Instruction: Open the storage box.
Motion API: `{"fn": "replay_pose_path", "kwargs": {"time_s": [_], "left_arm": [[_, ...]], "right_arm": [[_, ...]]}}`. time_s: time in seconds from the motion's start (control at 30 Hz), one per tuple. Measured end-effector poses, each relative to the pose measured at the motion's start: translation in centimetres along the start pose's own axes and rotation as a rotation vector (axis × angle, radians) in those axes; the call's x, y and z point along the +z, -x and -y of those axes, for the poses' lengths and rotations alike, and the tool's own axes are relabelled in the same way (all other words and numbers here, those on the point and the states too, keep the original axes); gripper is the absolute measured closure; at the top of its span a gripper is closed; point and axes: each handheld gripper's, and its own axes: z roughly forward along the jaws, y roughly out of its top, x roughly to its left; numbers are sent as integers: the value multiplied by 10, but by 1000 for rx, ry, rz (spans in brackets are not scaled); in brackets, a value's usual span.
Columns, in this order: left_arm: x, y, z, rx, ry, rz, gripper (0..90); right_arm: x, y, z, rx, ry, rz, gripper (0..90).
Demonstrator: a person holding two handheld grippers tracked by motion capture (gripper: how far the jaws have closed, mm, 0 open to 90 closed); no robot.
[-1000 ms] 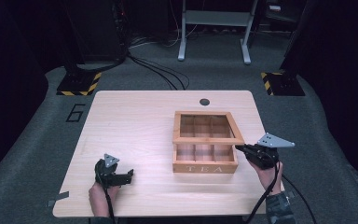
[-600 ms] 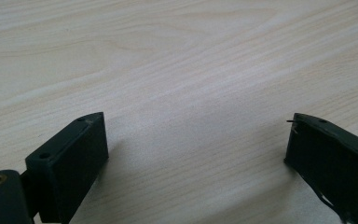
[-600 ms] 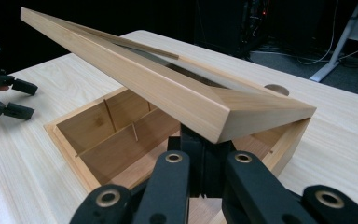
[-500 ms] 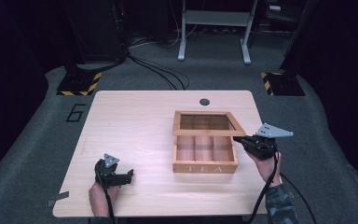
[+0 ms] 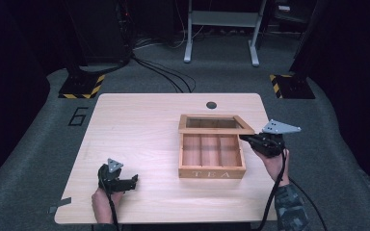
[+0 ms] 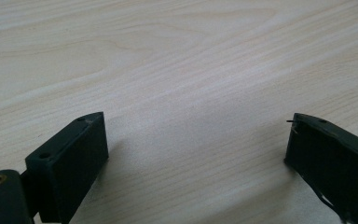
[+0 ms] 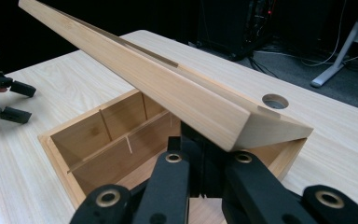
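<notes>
A wooden tea box [image 5: 212, 163] with several empty compartments stands right of the table's middle. Its framed lid [image 5: 216, 124] is tilted up, hinged at the far side. My right gripper [image 5: 244, 138] reaches in from the box's right side. In the right gripper view its jaws are shut together under the lid [image 7: 168, 88], whose edge rests on them above the open box [image 7: 98, 135]. My left gripper [image 5: 134, 181] lies on the table near the front left, open, with bare wood between its jaws in the left gripper view [image 6: 196, 154].
The light wooden table [image 5: 139, 130] has a round cable hole [image 5: 211, 104] behind the box. On the grey floor beyond are black cables, a metal stand [image 5: 221, 29] and black-and-yellow striped bases [image 5: 79, 86].
The right gripper has risen at the box's right side and the lid has swung up from nearly shut to half raised. The left gripper has stayed where it was.
</notes>
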Motion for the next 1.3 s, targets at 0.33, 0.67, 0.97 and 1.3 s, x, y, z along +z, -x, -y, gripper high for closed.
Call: {"fn": "replay_pose_path", "kwargs": {"time_s": [0.33, 0.67, 0.97, 1.3], "left_arm": [[0, 0, 0, 1, 0, 0, 54], [0, 0, 0, 2, 0, 2, 54], [0, 0, 0, 1, 1, 2, 54], [0, 0, 0, 6, 1, -2, 54]], "right_arm": [[2, 6, -12, -9, 0, -4, 899], [4, 11, -21, -13, 0, -5, 899], [7, 19, -32, -16, 7, -9, 899], [13, 27, -45, -12, 10, -7, 899]]}}
